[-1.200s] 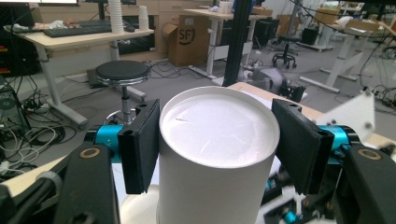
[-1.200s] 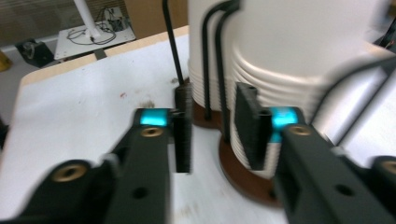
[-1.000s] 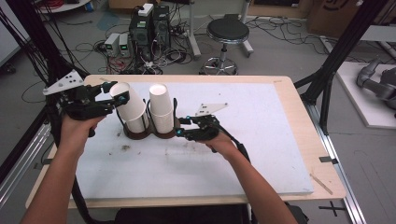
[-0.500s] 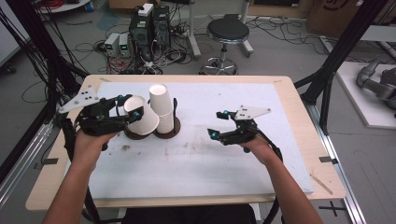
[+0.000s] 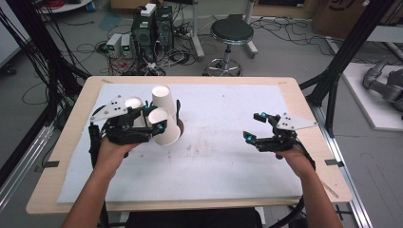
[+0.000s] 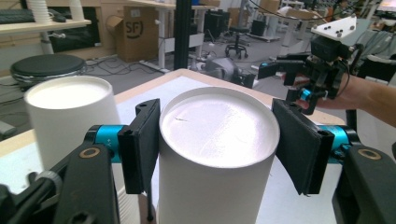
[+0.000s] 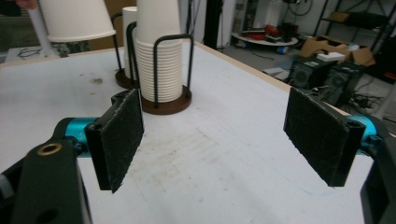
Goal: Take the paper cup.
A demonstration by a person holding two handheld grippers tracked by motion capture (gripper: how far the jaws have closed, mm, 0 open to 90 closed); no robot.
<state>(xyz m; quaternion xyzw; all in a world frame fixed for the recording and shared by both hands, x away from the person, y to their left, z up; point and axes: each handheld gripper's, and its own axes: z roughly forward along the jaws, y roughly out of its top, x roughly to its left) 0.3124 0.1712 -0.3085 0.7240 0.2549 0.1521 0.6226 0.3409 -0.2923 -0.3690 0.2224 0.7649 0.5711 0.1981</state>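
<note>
My left gripper (image 5: 154, 121) is shut on a white paper cup (image 5: 167, 134), tilted with its flat bottom toward the gripper camera (image 6: 219, 135), just in front of the cup holders. A tall stack of white cups (image 5: 161, 96) stands in a black wire holder on a brown base (image 7: 166, 105). Beside it stands a second stack (image 5: 134, 102). My right gripper (image 5: 252, 127) hovers over the mat at the right, far from the stacks. Its jaws have just been opening and stand wide with nothing between them (image 7: 219, 135).
A white mat (image 5: 218, 156) with some brown stains covers the wooden table (image 5: 309, 118). A stool (image 5: 231, 33), computers and cables sit on the floor beyond the far edge. Black frame posts stand at both sides of the table.
My right gripper let go at the stack, opened and moved far to the right. My left gripper carried its cup rightward and lower, in front of the stacks.
</note>
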